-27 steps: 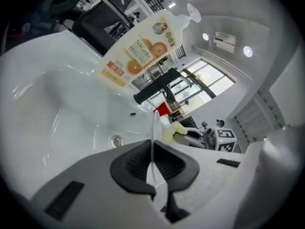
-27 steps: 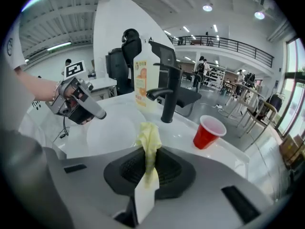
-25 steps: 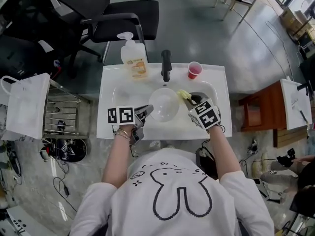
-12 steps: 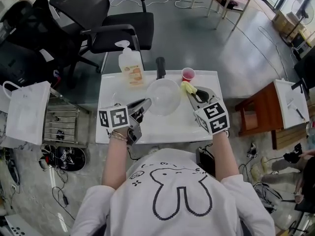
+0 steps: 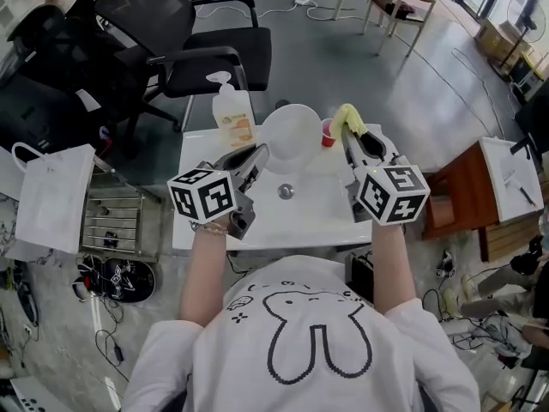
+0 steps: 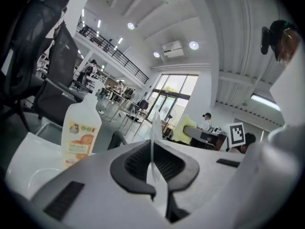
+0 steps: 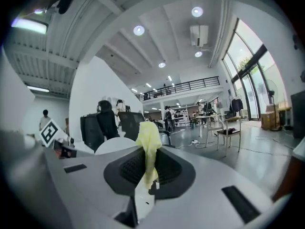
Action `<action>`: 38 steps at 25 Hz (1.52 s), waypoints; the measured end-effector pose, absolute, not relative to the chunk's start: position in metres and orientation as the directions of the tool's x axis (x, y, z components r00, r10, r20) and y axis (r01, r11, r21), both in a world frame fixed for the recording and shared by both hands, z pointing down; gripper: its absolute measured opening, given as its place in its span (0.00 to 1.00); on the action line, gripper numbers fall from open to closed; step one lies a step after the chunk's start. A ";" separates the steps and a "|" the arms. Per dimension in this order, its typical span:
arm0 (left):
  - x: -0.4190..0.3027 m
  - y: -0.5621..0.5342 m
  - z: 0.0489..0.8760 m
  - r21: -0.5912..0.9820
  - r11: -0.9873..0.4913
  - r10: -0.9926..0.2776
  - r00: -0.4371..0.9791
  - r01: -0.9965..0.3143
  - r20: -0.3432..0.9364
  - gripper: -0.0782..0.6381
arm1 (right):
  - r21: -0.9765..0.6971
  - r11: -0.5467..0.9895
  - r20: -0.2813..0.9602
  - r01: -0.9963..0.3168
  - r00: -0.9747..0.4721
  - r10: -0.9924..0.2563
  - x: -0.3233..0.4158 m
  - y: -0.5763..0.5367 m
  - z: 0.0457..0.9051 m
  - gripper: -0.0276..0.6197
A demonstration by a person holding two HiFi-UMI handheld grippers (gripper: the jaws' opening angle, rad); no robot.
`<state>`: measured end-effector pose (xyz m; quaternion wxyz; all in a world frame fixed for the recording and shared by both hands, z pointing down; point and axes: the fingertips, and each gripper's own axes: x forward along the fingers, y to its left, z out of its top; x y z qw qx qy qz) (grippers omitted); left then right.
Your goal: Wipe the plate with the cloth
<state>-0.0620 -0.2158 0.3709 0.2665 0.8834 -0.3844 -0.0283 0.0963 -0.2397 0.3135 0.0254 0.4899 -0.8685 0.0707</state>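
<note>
My left gripper point(image 5: 261, 151) is shut on the rim of a clear plate point(image 5: 292, 136), which it holds up above the white sink point(image 5: 202, 197). In the left gripper view the plate point(image 6: 155, 128) shows edge-on, pinched between the jaws. My right gripper point(image 5: 348, 127) is shut on a yellow cloth point(image 5: 346, 117), raised just right of the plate. The right gripper view shows the cloth point(image 7: 148, 149) bunched between the closed jaws, with the plate's pale rim point(image 7: 116, 144) to the left. Cloth and plate look apart.
A soap bottle point(image 5: 232, 113) and a red cup point(image 5: 327, 132) stand at the sink's back edge, with the drain point(image 5: 286, 192) in the basin. Black office chairs point(image 5: 171, 33) stand beyond the sink, a wire rack point(image 5: 101, 223) to the left, a brown stand point(image 5: 460, 197) to the right.
Both grippers have risen out of the basin, carrying the plate and the cloth up and away from me. The plate now hangs over the back of the sink.
</note>
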 end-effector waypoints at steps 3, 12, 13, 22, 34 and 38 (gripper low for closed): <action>-0.057 -0.219 0.355 0.416 -0.586 -0.711 0.688 -0.695 0.147 0.13 | -0.179 0.560 0.033 -0.809 -0.574 -0.818 0.074 -0.243 0.288 0.12; -0.037 -0.211 0.321 0.316 -0.631 -0.713 0.690 -0.709 0.123 0.13 | -0.001 0.759 -0.031 -0.651 -0.759 -0.651 -0.011 -0.222 0.252 0.12; -0.037 -0.211 0.319 0.310 -0.628 -0.718 0.685 -0.714 0.124 0.13 | 0.019 0.751 -0.030 -0.660 -0.751 -0.659 -0.012 -0.223 0.252 0.12; -0.048 -0.209 0.305 0.299 -0.630 -0.730 0.678 -0.717 0.089 0.14 | 0.107 0.609 0.012 -0.786 -0.611 -0.792 0.019 -0.252 0.255 0.12; -0.047 -0.209 0.303 0.309 -0.637 -0.726 0.684 -0.706 0.066 0.13 | 0.046 0.499 0.048 -0.865 -0.497 -0.866 0.066 -0.264 0.267 0.12; -0.048 -0.213 0.305 0.318 -0.628 -0.733 0.677 -0.710 0.066 0.13 | 0.006 0.610 0.035 -0.793 -0.609 -0.792 0.046 -0.241 0.266 0.12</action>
